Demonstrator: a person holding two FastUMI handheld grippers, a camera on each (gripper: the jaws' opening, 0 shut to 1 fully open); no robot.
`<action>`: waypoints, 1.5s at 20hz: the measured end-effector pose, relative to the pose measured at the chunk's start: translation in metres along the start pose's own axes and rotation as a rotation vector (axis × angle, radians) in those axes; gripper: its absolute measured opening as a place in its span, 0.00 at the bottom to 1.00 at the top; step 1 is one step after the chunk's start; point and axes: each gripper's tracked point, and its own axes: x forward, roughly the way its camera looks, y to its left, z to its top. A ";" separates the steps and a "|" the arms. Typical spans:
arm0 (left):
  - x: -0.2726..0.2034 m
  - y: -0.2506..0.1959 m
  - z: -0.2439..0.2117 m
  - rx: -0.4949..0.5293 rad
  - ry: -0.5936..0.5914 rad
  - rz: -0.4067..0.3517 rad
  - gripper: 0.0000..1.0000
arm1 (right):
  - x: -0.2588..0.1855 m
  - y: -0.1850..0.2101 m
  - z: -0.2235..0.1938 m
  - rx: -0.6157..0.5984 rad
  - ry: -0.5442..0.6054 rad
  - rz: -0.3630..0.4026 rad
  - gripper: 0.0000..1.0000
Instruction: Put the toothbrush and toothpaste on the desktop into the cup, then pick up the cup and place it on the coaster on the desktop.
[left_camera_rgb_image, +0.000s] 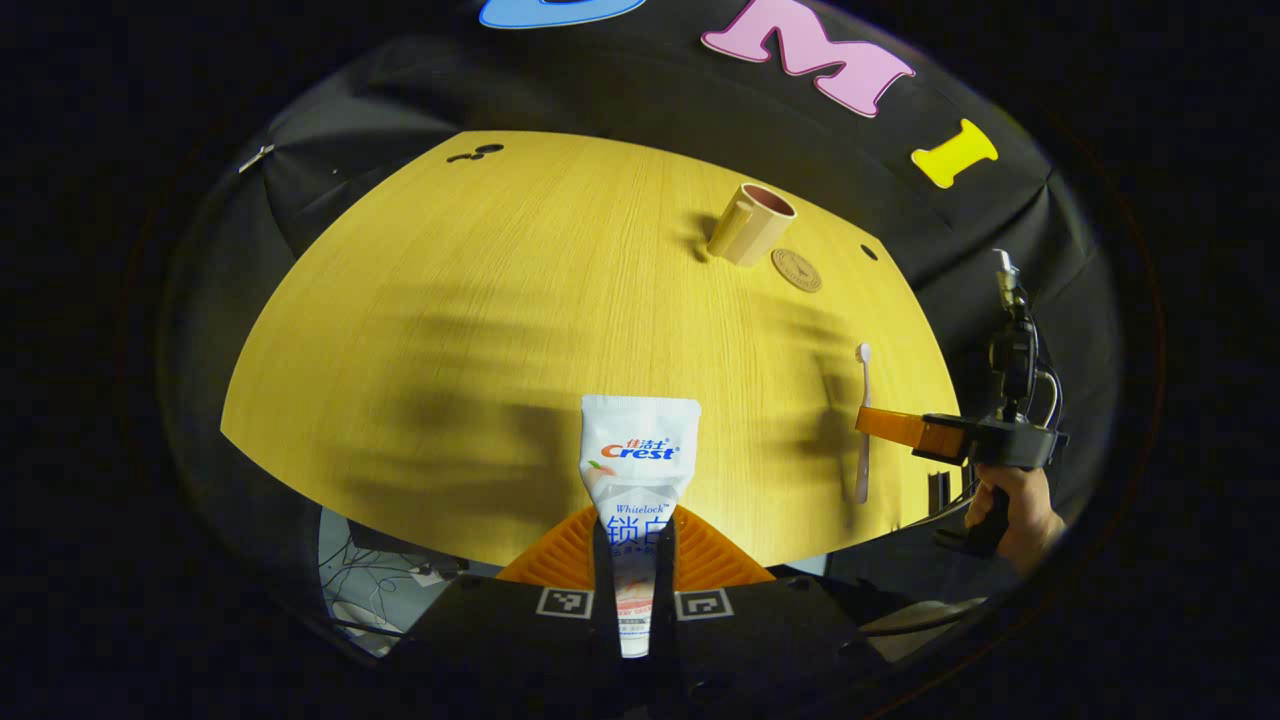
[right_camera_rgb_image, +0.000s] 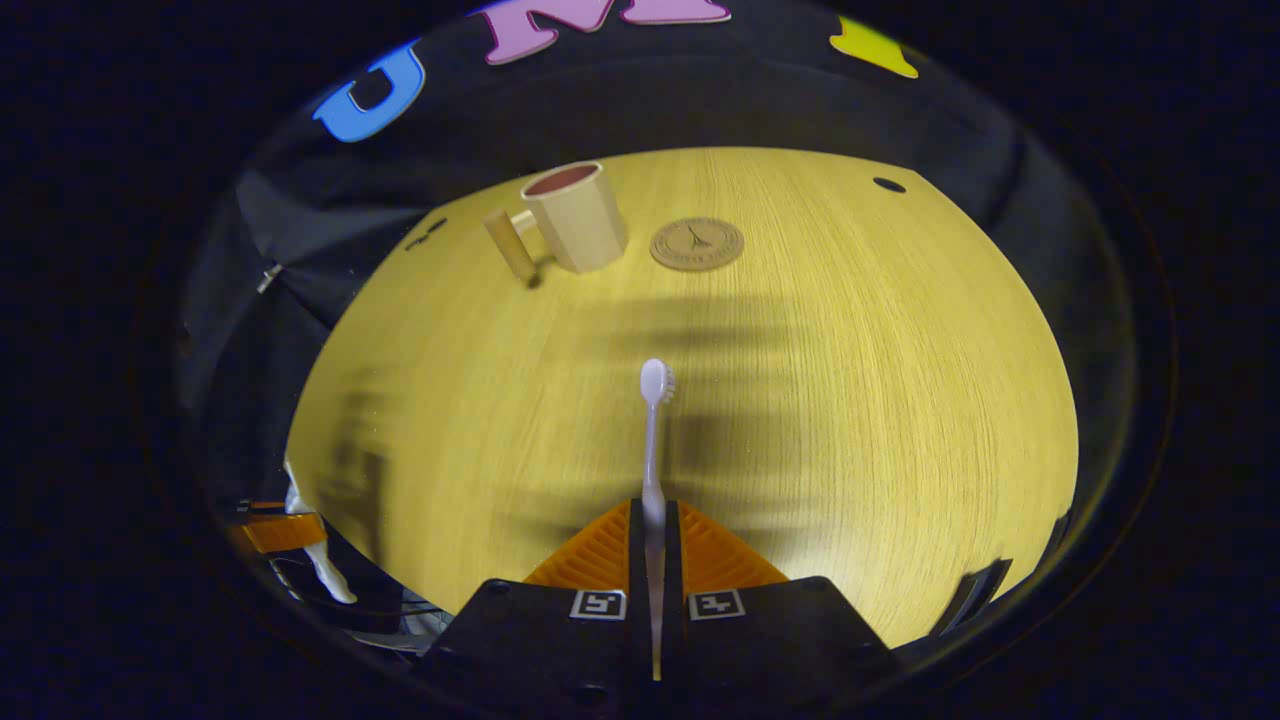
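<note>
Tangled cables (left_camera_rgb_image: 375, 585) on the floor below the table edge (left_camera_rgb_image: 290, 450)

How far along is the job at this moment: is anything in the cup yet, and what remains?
Done: both picks. The left gripper is shut on the toothpaste; the right gripper is shut on the toothbrush, head pointing forward. In hand: carrying both toward the cup. Left: nothing shows above the cup's rim, so both items still need dropping in. The cup stands beside the coaster, not on it, so that move also remains.
</note>
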 end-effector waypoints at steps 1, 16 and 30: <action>-0.002 -0.005 0.010 -0.004 -0.027 -0.006 0.15 | -0.008 0.004 0.012 0.006 -0.048 0.033 0.08; -0.010 -0.124 0.233 0.051 -0.456 -0.106 0.15 | -0.109 0.002 0.106 0.214 -0.340 0.348 0.08; 0.092 -0.189 0.373 0.132 -0.702 -0.122 0.15 | -0.125 -0.086 0.111 0.284 -0.335 0.331 0.07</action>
